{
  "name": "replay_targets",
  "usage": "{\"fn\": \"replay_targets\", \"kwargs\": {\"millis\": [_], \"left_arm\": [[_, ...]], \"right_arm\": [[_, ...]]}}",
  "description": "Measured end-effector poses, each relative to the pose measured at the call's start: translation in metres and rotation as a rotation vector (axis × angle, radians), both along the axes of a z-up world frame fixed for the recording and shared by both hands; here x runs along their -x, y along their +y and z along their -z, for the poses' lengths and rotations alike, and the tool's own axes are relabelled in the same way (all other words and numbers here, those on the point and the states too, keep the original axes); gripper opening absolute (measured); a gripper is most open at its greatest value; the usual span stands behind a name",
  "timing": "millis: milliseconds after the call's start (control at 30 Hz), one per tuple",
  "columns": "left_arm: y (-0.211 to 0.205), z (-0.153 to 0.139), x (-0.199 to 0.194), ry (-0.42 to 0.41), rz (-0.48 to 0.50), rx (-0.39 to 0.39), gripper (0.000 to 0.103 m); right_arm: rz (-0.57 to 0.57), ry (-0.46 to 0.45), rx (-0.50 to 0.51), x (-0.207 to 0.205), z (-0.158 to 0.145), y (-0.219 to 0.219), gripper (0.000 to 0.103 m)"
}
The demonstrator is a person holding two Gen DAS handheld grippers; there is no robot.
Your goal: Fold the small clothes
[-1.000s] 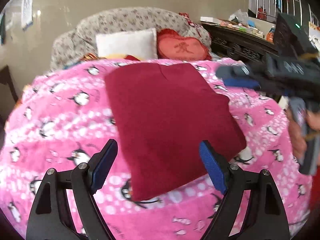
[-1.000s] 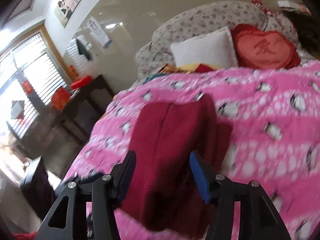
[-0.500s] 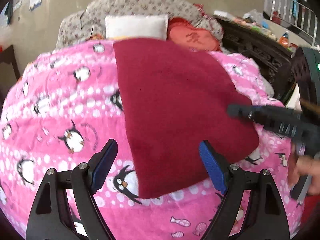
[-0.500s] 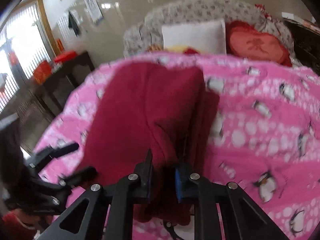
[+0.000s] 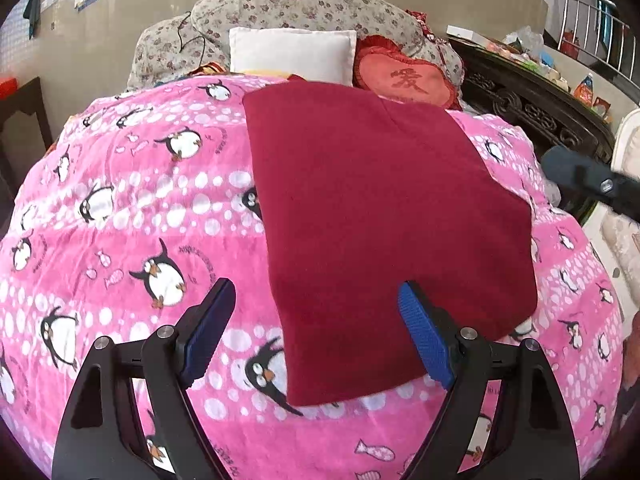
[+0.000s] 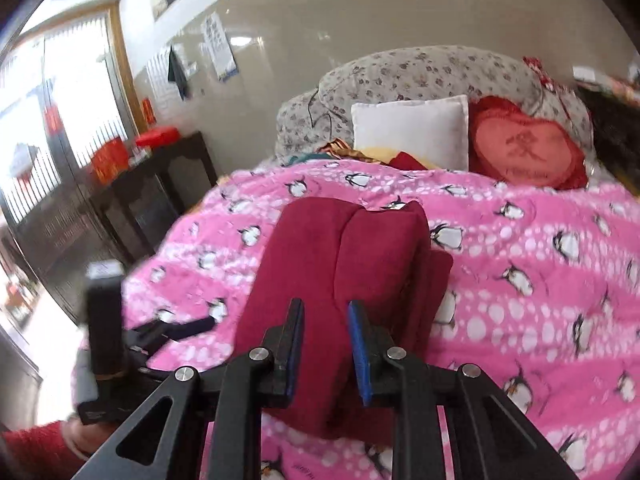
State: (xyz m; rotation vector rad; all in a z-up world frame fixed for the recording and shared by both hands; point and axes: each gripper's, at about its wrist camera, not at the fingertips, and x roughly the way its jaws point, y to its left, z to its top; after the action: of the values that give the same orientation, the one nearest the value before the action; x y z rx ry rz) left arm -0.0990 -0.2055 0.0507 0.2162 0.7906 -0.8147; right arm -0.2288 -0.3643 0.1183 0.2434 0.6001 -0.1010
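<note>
A dark red folded garment [image 5: 380,216] lies flat on a pink penguin blanket [image 5: 140,220]. My left gripper [image 5: 316,334] is open and empty, hovering over the garment's near left corner. In the right wrist view the garment [image 6: 340,260] shows as a folded stack on the blanket [image 6: 540,280]. My right gripper [image 6: 324,348] has its jaws partly apart over the garment's near edge, with the cloth showing between them and not pinched. The right gripper's tip also shows at the right edge of the left wrist view [image 5: 576,176].
A white pillow [image 5: 292,56], a red heart cushion [image 5: 404,80] and a floral bedding pile [image 5: 280,12] sit at the bed's far end. A dark carved cabinet [image 5: 532,112] stands to the right. A dark side table [image 6: 152,196] stands to the left.
My right gripper was shut on the garment's edge half a second ago; its jaws have since parted and it has drawn back. The left gripper stays open and has lifted a little.
</note>
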Motion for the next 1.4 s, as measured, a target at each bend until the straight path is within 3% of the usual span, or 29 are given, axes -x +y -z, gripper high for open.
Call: {"fn": "replay_targets", "kwargs": {"millis": [300, 467, 733, 833, 967, 1100, 1200, 1333, 1400], "left_arm": [[-0.017, 0.006, -0.021, 0.024, 0.01, -0.005, 0.084], [-0.024, 0.009, -0.024, 0.032, 0.014, -0.004, 0.084], [-0.019, 0.005, -0.019, 0.03, 0.001, -0.013, 0.084], [-0.019, 0.006, -0.016, 0.028, -0.006, -0.013, 0.084], [-0.021, 0.011, -0.016, 0.037, -0.015, -0.017, 0.084], [-0.014, 0.012, -0.017, 0.069, -0.018, 0.0, 0.084], [-0.01, 0.008, -0.016, 0.073, -0.013, 0.0, 0.084], [-0.002, -0.001, -0.015, 0.07, 0.0, 0.031, 0.084], [0.001, -0.004, -0.018, 0.088, 0.008, 0.055, 0.084]], "right_arm": [[0.032, 0.14, 0.054, -0.05, 0.045, -0.022, 0.021], [0.029, 0.119, 0.024, -0.049, 0.055, -0.031, 0.021], [0.004, 0.074, -0.006, -0.012, 0.03, -0.008, 0.021], [0.032, 0.092, 0.014, -0.009, 0.036, -0.005, 0.024], [0.058, 0.181, -0.037, -0.025, 0.07, -0.017, 0.034], [0.06, 0.118, -0.068, -0.012, 0.058, -0.018, 0.034], [0.075, 0.085, -0.063, 0.0, 0.044, -0.018, 0.039], [0.101, 0.044, -0.083, 0.006, 0.033, -0.024, 0.072], [0.123, 0.056, -0.098, 0.002, 0.035, -0.031, 0.075]]}}
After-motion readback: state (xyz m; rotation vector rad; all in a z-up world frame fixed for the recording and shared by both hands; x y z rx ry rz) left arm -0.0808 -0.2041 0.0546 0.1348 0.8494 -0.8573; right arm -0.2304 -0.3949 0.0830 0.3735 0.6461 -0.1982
